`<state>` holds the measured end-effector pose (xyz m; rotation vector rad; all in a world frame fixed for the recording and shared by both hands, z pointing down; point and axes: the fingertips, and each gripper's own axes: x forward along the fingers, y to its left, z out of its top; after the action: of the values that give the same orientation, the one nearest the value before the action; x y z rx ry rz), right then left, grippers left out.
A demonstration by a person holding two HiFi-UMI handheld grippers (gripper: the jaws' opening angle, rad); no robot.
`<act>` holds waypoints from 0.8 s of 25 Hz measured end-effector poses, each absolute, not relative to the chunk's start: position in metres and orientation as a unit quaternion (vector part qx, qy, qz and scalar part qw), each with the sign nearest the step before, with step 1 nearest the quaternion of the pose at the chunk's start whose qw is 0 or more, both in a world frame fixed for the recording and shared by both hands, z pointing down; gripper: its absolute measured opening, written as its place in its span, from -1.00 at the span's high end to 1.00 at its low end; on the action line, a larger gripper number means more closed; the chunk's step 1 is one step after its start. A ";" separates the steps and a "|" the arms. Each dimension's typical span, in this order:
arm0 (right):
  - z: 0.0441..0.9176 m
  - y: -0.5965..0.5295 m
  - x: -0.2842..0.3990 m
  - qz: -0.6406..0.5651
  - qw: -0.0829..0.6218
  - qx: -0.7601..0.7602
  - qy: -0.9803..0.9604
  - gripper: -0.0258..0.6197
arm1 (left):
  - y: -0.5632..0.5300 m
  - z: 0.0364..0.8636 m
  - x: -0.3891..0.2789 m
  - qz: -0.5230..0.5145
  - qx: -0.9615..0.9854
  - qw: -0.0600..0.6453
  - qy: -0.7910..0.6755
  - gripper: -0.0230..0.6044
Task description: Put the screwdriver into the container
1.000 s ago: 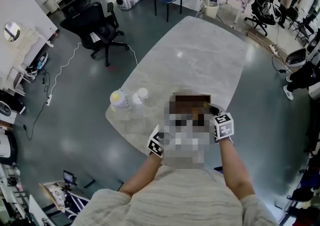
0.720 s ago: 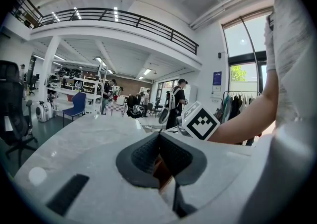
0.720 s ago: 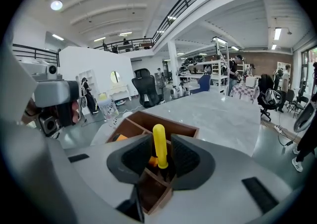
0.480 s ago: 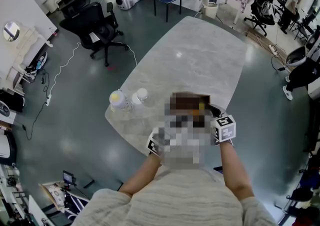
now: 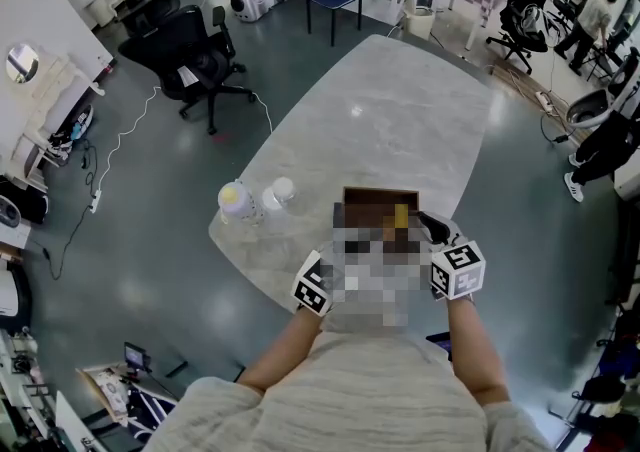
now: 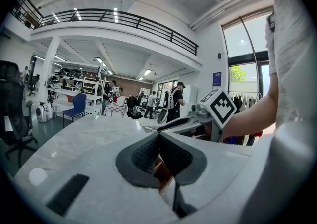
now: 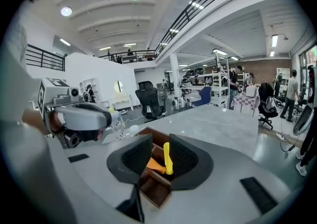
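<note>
The right gripper [image 7: 159, 148] is released. Its jaws have just been opening and stand apart, with nothing pressed between the pads. Through the gap, ahead of it and lower, stands the screwdriver [image 7: 167, 157]. Its yellow handle points nearly straight up, and its lower end is down inside a compartment of the wooden container [image 7: 154, 192], just beside an orange thing [image 7: 154, 164]. The handle shows close against the pad on the view's right, but whether it touches that pad is hard to make out; it probably stands clear, deeper in the box.

From the head view, the container [image 5: 368, 198] sits at the near edge of the table [image 5: 400, 110], directly in front of the person, and the yellow handle [image 5: 400, 215] is on its right side, so the right hand is the nearer one. The left gripper [image 6: 159, 141] is clenched shut on nothing, just above the container's near wall.

The screwdriver appears to be already in place, so the next move depends on drawing the right gripper away along the handle's upright axis without tipping it.
</note>
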<state>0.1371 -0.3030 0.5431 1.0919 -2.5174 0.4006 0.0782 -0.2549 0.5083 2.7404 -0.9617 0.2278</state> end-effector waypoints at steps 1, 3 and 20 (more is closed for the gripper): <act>0.538 -0.300 0.138 0.138 0.180 0.386 -0.894 0.67 | -0.255 0.508 0.077 0.077 0.934 0.114 -0.329 0.88; 0.529 -0.293 0.139 0.132 0.174 0.385 -0.897 0.67 | -0.255 0.508 0.076 0.077 0.934 0.115 -0.330 0.88; 0.519 -0.229 0.134 0.171 0.132 0.376 -0.901 0.81 | -0.247 0.511 0.071 0.074 0.933 0.117 -0.331 0.88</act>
<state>0.1335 -0.2295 0.5189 1.0917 -2.6144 0.4964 0.0708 -0.2471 0.5115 2.7318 -0.9685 0.2151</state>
